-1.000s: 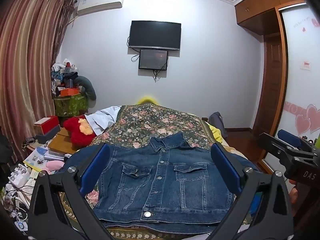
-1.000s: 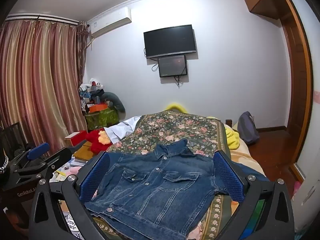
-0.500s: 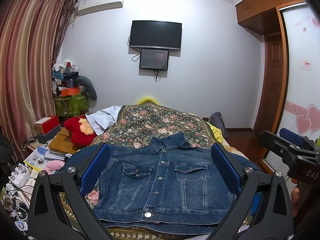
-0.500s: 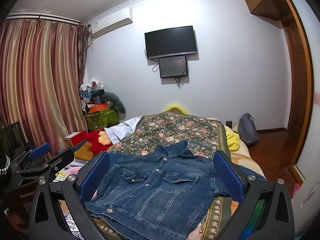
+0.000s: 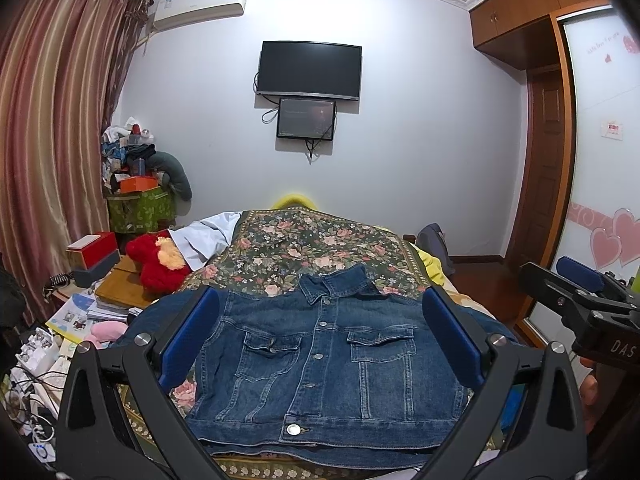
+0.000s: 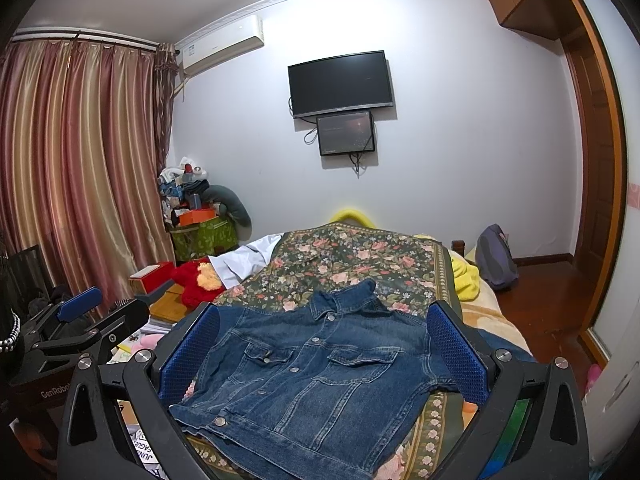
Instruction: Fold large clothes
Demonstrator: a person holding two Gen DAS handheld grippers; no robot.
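Left of the floral bedspread (image 5: 320, 244) sits a red plush toy (image 5: 154, 266). On the bedspread lies the denim jacket (image 5: 320, 364), front up, buttoned, collar farthest away. The left gripper (image 5: 320, 344) and right gripper (image 6: 324, 356) hover over it, fingers spread wide, gripping nothing.

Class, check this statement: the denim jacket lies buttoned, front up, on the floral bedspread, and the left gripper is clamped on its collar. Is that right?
Not quite. The denim jacket does lie buttoned, front up, on the floral bedspread, but the left gripper is not clamped on its collar: its jaws stand wide open, apart from the cloth. The left wrist view shows this.
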